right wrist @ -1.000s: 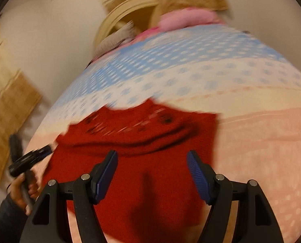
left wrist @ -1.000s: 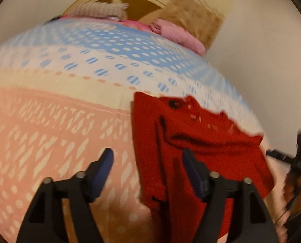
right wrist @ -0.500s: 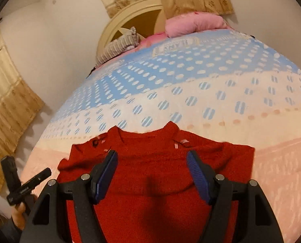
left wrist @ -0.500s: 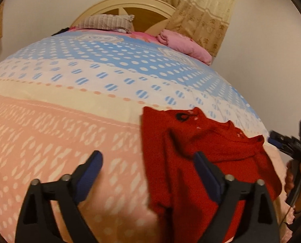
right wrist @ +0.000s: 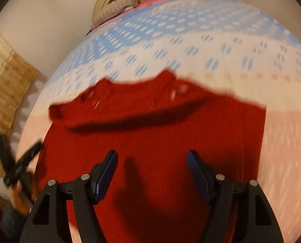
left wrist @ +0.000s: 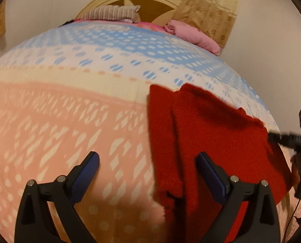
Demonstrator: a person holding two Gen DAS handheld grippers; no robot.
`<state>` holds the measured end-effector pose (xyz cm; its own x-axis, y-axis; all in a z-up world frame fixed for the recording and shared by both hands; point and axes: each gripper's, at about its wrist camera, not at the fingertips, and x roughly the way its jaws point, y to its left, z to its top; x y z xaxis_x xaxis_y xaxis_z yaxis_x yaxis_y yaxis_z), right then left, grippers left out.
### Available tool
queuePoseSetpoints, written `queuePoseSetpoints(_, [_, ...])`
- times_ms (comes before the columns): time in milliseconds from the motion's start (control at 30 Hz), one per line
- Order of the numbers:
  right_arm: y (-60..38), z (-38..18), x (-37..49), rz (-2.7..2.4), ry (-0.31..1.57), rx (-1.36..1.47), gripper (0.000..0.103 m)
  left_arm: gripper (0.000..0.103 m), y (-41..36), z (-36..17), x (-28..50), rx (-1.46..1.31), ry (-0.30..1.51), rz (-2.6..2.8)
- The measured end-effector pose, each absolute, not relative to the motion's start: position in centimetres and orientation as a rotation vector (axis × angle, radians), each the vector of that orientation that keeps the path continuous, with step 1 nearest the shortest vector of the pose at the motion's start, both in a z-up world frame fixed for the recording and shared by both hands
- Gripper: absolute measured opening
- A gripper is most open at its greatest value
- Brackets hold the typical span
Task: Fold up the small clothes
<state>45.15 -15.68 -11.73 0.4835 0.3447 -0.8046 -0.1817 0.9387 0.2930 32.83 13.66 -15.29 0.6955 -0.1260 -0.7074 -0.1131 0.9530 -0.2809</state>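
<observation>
Above red sweater (right wrist: pixel 156 141), right tongs (right wrist: pixel 152 174) parted, empty

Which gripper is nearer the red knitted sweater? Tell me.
Right. The right gripper hovers open directly over the red knitted sweater; the left gripper straddles its left edge, mostly above the bedspread.

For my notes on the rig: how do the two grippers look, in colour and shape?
Both look alike. The left gripper and the right gripper have black angular plastic frames with silver bolts, and two long fingers faced with dark blue pads. No cables or sleeves show in either view.
</observation>
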Motion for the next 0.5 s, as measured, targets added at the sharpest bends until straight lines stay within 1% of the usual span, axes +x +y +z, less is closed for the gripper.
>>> queuePoseSetpoints(67, [-17.2,-11.2,45.5,0.222,0.952,0.243,0.071,0.101,14.7,-15.8,32.6,-0.390,0.810,-0.021])
queuePoseSetpoints(167, [-19.3,-11.8,44.7,0.238,0.961,0.387,0.071,0.102,15.9,-16.0,32.2,-0.472,0.785,-0.034])
queuePoseSetpoints(500, [-25.6,-9.5,35.6,0.216,0.821,0.461,0.071,0.102,15.7,-15.9,31.3,-0.451,0.786,-0.027])
